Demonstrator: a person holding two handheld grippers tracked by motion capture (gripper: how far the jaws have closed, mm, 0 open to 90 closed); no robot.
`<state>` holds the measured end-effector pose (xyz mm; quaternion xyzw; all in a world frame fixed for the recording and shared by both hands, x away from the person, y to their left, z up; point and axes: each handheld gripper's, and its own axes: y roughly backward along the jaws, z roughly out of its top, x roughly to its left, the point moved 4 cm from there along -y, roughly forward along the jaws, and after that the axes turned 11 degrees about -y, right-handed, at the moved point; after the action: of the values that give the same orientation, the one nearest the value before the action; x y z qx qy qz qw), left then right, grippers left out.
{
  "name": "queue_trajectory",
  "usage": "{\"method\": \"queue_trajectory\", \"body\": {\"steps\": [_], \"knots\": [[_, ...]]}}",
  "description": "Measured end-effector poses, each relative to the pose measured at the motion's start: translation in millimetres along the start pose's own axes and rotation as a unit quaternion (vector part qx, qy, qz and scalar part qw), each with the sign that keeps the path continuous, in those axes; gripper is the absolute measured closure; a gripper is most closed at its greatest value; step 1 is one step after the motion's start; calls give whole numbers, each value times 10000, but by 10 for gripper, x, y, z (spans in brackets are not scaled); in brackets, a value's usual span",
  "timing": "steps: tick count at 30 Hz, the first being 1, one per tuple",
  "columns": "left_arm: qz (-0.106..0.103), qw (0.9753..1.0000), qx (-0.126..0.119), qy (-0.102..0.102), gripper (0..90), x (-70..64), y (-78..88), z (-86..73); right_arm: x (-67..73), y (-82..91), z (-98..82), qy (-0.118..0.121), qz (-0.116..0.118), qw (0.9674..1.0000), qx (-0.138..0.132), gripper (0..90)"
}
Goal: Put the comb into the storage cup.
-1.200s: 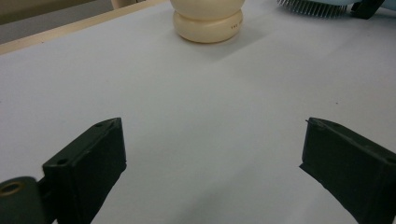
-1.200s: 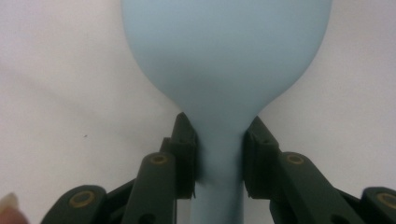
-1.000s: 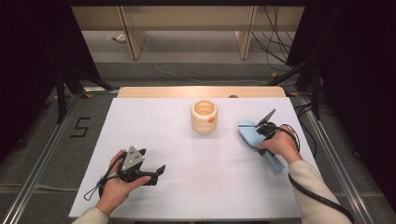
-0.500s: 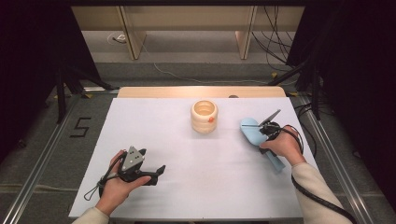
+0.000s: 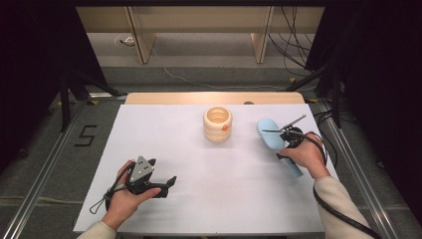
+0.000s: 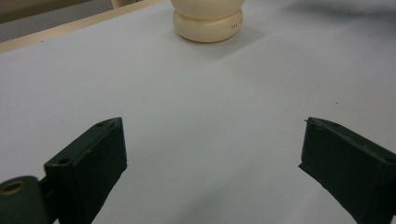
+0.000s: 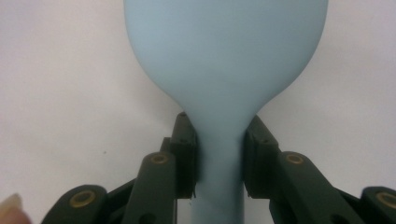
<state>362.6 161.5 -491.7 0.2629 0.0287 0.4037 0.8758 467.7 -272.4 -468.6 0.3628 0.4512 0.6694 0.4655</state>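
At the table's right side, the right gripper [image 7: 219, 154] clamps the pale-blue plastic hairbrush [image 7: 224, 60] at its narrow neck, a light, rigid, likely slippery grip point.

a cream ridged pot [image 5: 217, 124] stands on the white table [image 5: 199, 199].

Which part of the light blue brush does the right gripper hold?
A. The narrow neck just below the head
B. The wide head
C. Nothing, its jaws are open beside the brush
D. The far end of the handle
A: in the right gripper view the right gripper has both jaws pressed on the narrow neck of the light blue brush, just below the wide head.
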Motion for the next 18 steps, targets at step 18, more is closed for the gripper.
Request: {"method": "queue_trajectory", "body": {"steps": [18], "knots": [[2,10000,9,-3,63,2,0,-2,44,93,-5,-103,248,9973,-687,704]]}}
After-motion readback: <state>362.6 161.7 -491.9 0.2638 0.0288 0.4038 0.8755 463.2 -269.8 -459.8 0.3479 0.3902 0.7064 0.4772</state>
